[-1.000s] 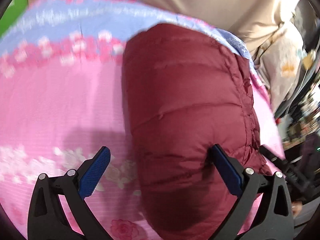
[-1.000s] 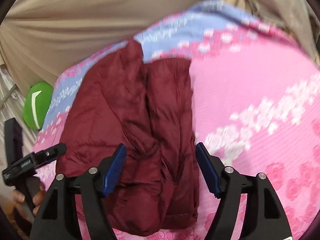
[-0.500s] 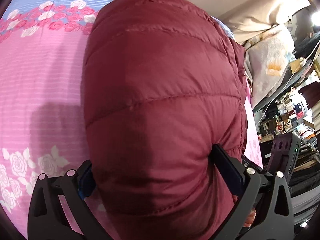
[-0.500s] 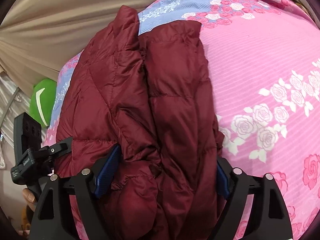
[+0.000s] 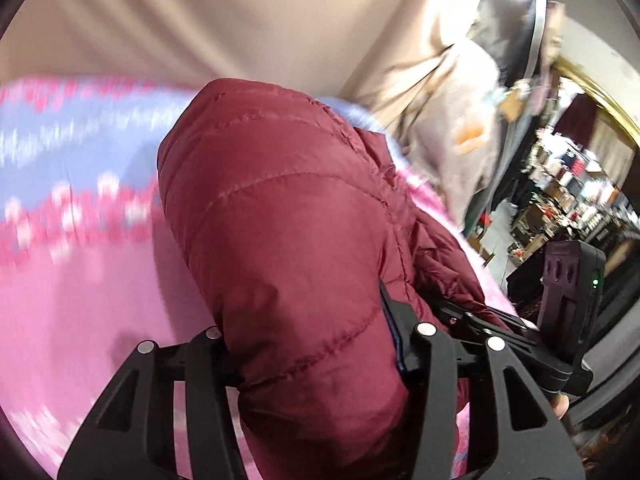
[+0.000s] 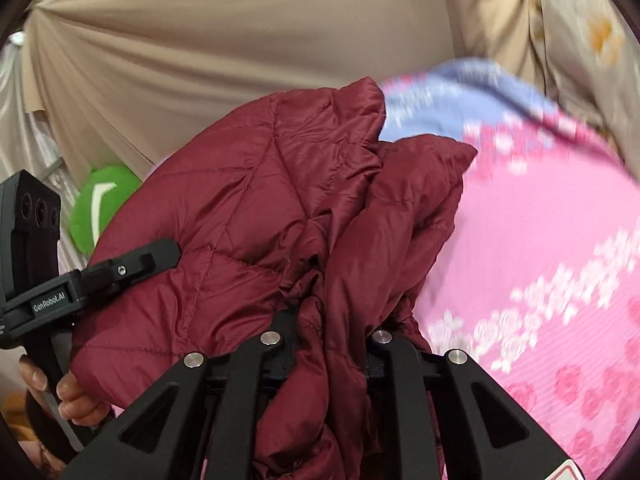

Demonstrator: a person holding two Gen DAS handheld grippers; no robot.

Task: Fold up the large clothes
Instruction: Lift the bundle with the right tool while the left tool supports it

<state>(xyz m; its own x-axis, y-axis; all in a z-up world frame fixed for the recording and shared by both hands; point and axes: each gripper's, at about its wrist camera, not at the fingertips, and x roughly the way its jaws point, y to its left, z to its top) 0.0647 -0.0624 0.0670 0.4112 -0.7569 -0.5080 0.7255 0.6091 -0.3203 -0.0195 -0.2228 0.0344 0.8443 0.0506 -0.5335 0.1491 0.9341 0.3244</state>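
Nearest the lens in the right wrist view, the right gripper (image 6: pixel 326 354) is closing with a bunched fold of the jacket (image 6: pixel 248 240) already pinched between its jaws. In the left wrist view the left gripper (image 5: pixel 310 354) is likewise closing, its jaws pressed into a thick quilted section of the same maroon jacket, which bulges above them. The person's left hand (image 6: pixel 72 396) grips the left handle at the lower left of the right view. The jacket's near end is held off the bed (image 6: pixel 540 240); its far end lies toward the bed's far edge, over the pink and blue floral cover. Beyond the bed hang beige drapes (image 6: pixel 220 40), with a green object (image 6: pixel 100 204) beside the far left corner. Assessment: this appears to be a fold of the near end over toward the far end. Recommended practice: keep both grips level and evenly spaced, carry the padded layers over together, align edges before release, and guard against slippery fabric sliding out of the smaller right-hand pinch.
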